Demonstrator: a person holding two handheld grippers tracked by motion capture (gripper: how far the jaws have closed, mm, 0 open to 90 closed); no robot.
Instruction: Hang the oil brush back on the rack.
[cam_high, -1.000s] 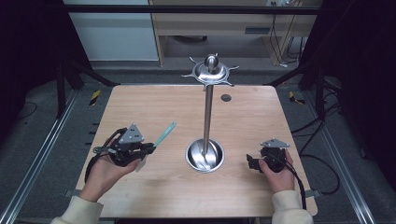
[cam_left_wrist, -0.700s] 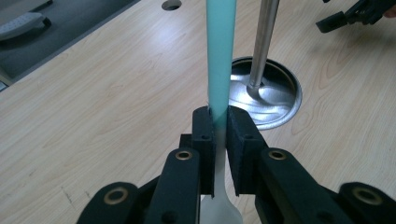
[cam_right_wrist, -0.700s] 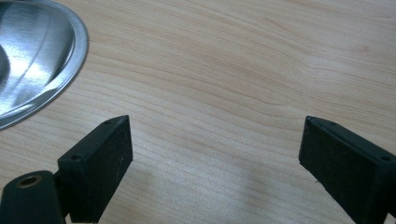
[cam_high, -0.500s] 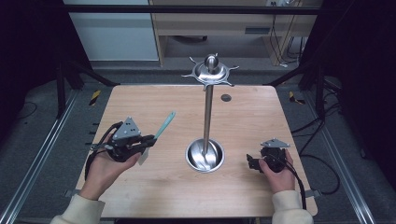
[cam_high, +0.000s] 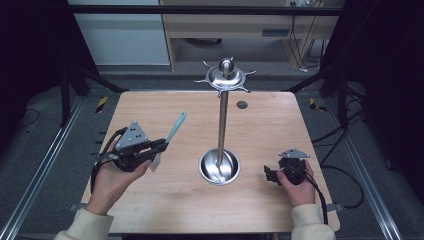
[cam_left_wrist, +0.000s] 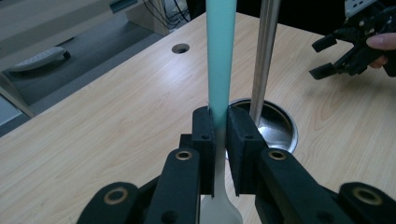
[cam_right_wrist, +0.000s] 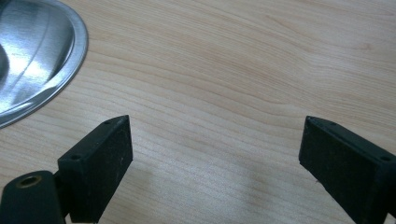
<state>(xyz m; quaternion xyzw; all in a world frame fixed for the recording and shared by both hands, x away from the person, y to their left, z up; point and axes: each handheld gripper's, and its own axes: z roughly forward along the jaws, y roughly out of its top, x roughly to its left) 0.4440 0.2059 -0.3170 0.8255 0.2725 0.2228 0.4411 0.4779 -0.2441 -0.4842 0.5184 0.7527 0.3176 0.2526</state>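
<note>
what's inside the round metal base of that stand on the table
The steel pole rises from the middle of the metal base. Around it the dish looks empty and reflective; nothing else is visible inside.

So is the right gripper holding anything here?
No, the right gripper has its jaws wide apart over bare table, nothing between them.

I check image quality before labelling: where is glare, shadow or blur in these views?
High view: glare on the steel base, dark surroundings. Left gripper view: the near spoon in the left hand-held gripper is slightly soft. Right gripper view: sharp wood grain, soft shadow on the table.
</note>
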